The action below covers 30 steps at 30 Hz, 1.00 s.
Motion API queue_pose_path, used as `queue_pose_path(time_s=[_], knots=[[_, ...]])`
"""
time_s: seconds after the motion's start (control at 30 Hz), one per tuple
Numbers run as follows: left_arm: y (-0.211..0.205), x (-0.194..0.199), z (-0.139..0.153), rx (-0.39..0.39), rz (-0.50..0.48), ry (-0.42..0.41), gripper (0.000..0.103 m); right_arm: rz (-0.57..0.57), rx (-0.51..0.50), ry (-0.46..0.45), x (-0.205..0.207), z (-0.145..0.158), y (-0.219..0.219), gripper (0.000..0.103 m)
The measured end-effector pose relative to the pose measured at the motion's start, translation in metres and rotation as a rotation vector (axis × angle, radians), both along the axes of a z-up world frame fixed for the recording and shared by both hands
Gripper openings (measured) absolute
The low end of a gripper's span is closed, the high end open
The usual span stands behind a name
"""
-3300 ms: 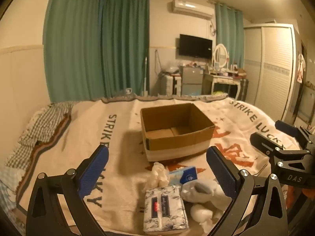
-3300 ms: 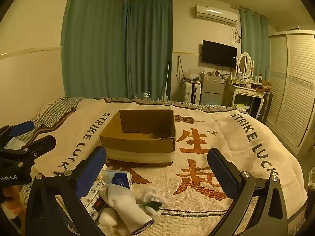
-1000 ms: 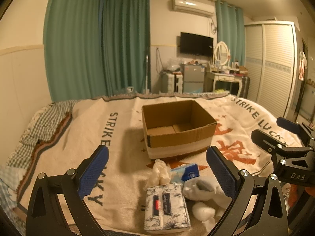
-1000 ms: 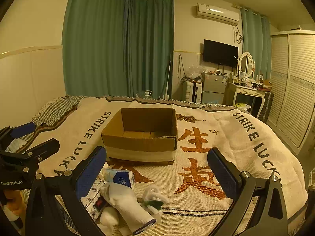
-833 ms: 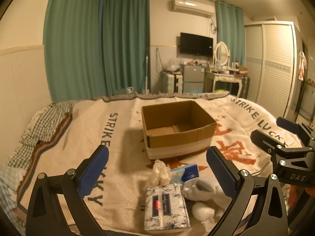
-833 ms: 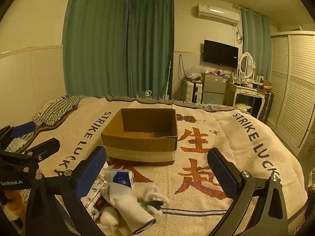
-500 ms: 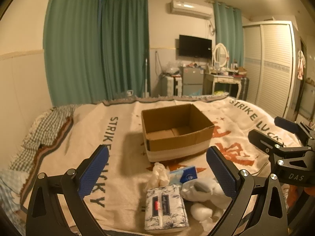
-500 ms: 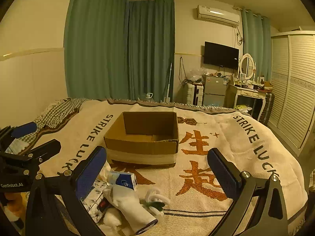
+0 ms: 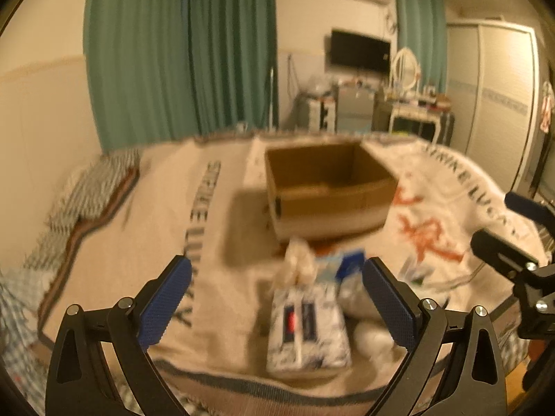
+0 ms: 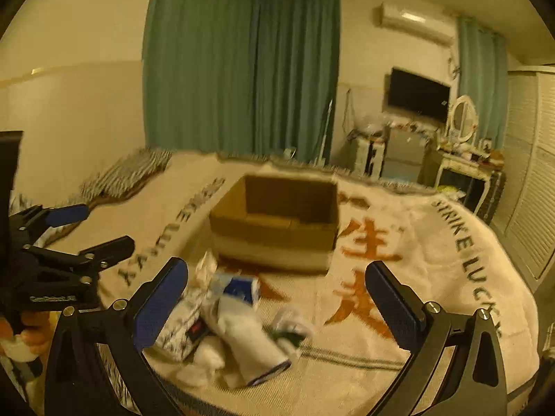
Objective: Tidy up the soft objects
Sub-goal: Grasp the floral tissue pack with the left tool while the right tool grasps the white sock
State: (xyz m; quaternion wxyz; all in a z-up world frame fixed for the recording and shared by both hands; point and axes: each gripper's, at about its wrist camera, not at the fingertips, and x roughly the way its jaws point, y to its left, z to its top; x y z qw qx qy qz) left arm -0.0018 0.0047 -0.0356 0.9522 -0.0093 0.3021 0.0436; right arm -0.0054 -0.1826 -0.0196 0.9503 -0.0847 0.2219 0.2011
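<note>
The cardboard box [image 9: 329, 190] is sitting open-topped on the bed [image 10: 433, 277], nothing lying over its mouth. The blanket on either side of it is lying bare. Just in front of the box, a cluster is crowding the near edge: a patterned tissue pack [image 9: 307, 332], a blue-and-white packet [image 10: 239, 289], a white sock [image 10: 246, 343] and crumpled white tissue [image 9: 298, 267]. Both jaws are standing wide, nothing between them, well apart from one another.

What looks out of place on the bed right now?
Only the soft items: a tissue pack, socks and small packets lie heaped loose on the blanket beside the empty cardboard box. Nothing looks spilled or damaged.
</note>
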Motion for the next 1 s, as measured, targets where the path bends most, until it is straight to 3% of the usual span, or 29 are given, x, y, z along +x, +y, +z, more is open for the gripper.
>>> queue_pose_path(time_s=[0.17, 0.33, 0.47, 0.6, 0.73, 0.87, 1.0], knots=[[-0.006, 0.005, -0.043, 0.021, -0.023, 0.117, 0.100, 0.062, -0.064, 0.094, 0.013, -0.037, 0.021, 0.090], [-0.014, 0.009, -0.067, -0.025, -0.082, 0.193, 0.100, 0.102, -0.089, 0.230, 0.036, -0.072, 0.033, 0.075], [-0.019, 0.017, -0.076, -0.036, -0.105, 0.226, 0.100, 0.133, -0.086, 0.276, 0.048, -0.085, 0.040, 0.074], [-0.017, 0.033, -0.089, -0.048, -0.088, 0.269, 0.100, 0.153, -0.113, 0.333, 0.061, -0.104, 0.046, 0.052], [-0.017, 0.047, -0.107, -0.061, -0.082, 0.326, 0.100, 0.151, -0.090, 0.352, 0.069, -0.110, 0.037, 0.038], [-0.018, 0.054, -0.118, -0.073, -0.090, 0.380, 0.085, 0.157, -0.056, 0.360, 0.072, -0.107, 0.030, 0.034], [-0.020, 0.046, -0.113, -0.054, -0.104, 0.360, 0.082, 0.160, -0.056, 0.347, 0.070, -0.106, 0.031, 0.033]])
